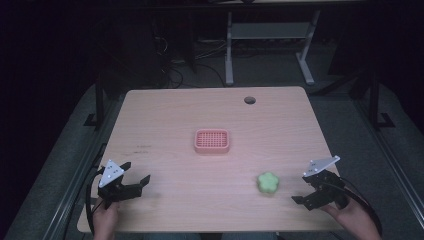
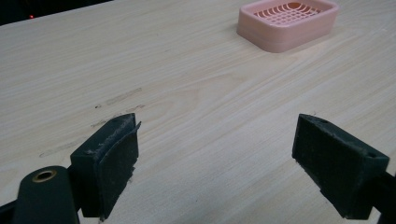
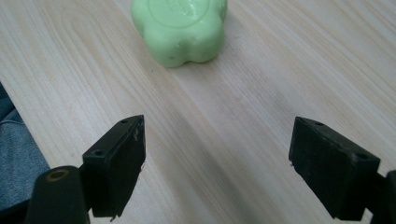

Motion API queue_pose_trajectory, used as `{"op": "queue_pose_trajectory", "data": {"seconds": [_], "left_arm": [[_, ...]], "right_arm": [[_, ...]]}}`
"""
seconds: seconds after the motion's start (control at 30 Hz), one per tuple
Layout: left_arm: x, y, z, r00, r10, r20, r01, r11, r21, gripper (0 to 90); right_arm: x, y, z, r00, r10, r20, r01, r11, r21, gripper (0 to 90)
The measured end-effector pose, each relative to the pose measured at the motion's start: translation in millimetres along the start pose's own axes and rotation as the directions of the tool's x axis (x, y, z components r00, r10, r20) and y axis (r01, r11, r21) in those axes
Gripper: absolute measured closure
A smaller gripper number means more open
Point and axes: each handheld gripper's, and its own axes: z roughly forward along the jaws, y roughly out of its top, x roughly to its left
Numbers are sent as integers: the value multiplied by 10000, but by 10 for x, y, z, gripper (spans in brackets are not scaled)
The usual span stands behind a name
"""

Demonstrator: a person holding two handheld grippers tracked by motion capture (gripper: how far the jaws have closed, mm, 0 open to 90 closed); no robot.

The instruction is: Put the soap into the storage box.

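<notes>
A pink slotted soap dish (image 1: 212,141) sits near the middle of the wooden table (image 1: 165,115). A green flower-shaped soap (image 1: 268,183) lies toward the front right. My left gripper (image 1: 136,172) rests near the front left corner, open and holding nothing. From the left gripper view, the dish (image 2: 289,23) lies far ahead to the right of my open left gripper (image 2: 219,149). My right gripper (image 1: 301,187) is open, just right of the soap. In the right gripper view, the soap (image 3: 180,28) lies ahead, left of centre, clear of my right gripper (image 3: 215,158).
A round cable hole (image 1: 249,100) is near the table's far edge. Beyond the table stand white desk legs (image 1: 229,50) and cables on a dark floor. The table's front edge and a blue-grey cloth (image 3: 14,158) show beside the right gripper.
</notes>
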Motion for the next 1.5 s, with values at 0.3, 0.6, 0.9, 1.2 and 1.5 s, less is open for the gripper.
{"op": "queue_pose_trajectory", "data": {"seconds": [0.3,0.6,0.9,1.2,1.5], "left_arm": [[2,1,-5,10000,12,1,-12,10000,-47,142],[-5,9,-7,10000,72,37,-72,9999,-75,142],[-4,9,-8,10000,32,34,-32,9999,-101,142],[6,11,-20,10000,32,19,-32,9999,-121,142],[16,11,-22,10000,32,14,-32,9999,-140,142]], "right_arm": [[38,124,42,9995,-277,-118,279,9995,169,183],[83,264,91,9981,-597,-160,603,9974,397,183],[110,387,136,9960,-856,-247,867,9950,496,182],[156,515,222,9905,-1324,-363,1346,9888,640,179],[187,632,297,9881,-1476,-431,1508,9848,858,174]]}}
